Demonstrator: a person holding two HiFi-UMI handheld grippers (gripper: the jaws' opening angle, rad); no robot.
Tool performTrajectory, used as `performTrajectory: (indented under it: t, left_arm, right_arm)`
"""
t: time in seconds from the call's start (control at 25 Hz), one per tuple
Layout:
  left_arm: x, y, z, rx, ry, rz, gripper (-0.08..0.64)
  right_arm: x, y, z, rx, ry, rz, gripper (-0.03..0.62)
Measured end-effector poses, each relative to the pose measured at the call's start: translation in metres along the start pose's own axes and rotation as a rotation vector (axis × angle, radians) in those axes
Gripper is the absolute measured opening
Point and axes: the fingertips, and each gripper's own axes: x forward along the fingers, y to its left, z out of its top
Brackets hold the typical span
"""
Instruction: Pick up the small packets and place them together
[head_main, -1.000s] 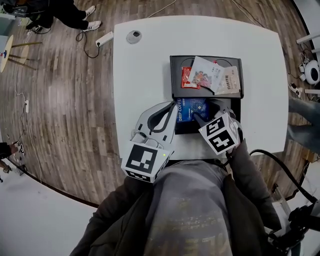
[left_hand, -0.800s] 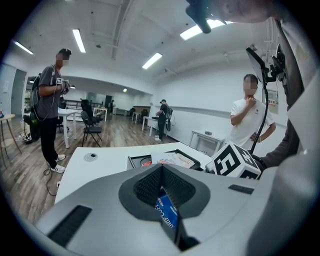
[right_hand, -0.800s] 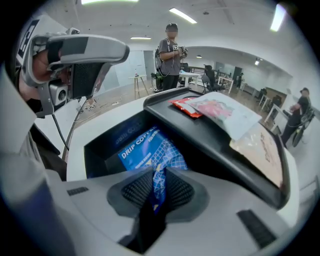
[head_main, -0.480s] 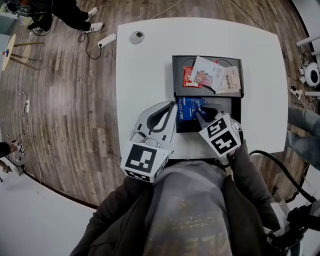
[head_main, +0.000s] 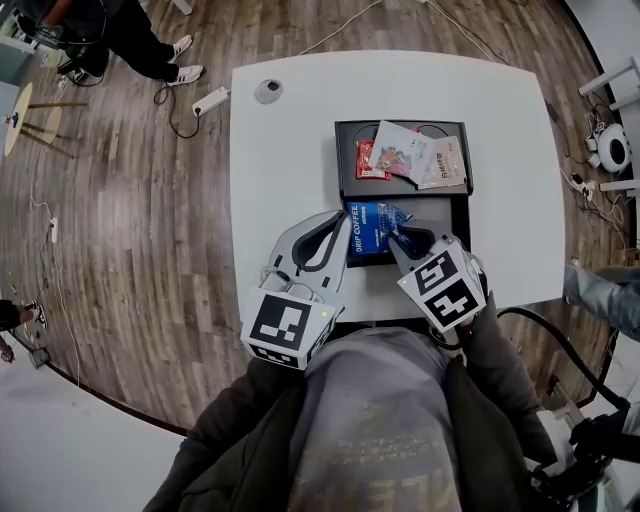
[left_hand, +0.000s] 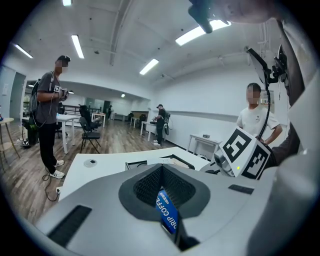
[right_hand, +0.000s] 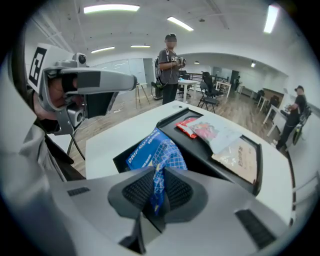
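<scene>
A blue drip coffee packet (head_main: 371, 227) lies in the near compartment of the black tray (head_main: 343, 140), its right end lifted and crumpled. My right gripper (head_main: 401, 237) is shut on that end; its jaws have just been closing, and the foil bunches between the pads in the right gripper view (right_hand: 157, 192). My left gripper (head_main: 343, 228) is shut on the packet's left edge, which stands on edge between its jaws (left_hand: 167, 214). In the far compartment a red packet (head_main: 370, 160), a white picture packet (head_main: 402, 150) and a beige packet (head_main: 446, 163) overlap.
The tray sits on a white table (head_main: 290, 150) with a round disc (head_main: 267, 91) near its far left corner. A power strip (head_main: 208, 101) and cables lie on the wooden floor. People stand around the room (left_hand: 50, 115).
The right gripper's jaws have closed on the blue packet's right end and risen a little, so that end is bunched up off the tray. The left gripper has stayed put.
</scene>
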Motion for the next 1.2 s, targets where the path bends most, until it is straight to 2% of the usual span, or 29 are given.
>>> performTrajectory:
  t: [0.32,0.64,0.8,1.0,1.2]
  left_arm:
    - [0.004,-0.002,0.016,0.014,-0.043,-0.009,0.000]
    - [0.019,0.002,0.017,0.003,-0.043,-0.003,0.000]
    - [0.027,0.011,0.015,-0.013,-0.017,0.015,0.000]
    - [0.034,0.024,0.008,-0.031,0.011,0.039,0.000]
    - [0.041,0.024,0.003,-0.040,0.030,0.042,0.000]
  right_arm:
    - [-0.042,-0.023,0.026,0.002,-0.067,-0.054,0.064]
    - [-0.067,-0.103,0.053,0.015,-0.107,-0.176,0.064]
    - [-0.051,-0.132,0.058,0.039,-0.074,-0.158,0.064]
    - [-0.024,-0.143,0.049,0.092,-0.030,-0.120,0.070]
    - [-0.018,-0.150,0.043,0.140,-0.034,-0.102,0.159]
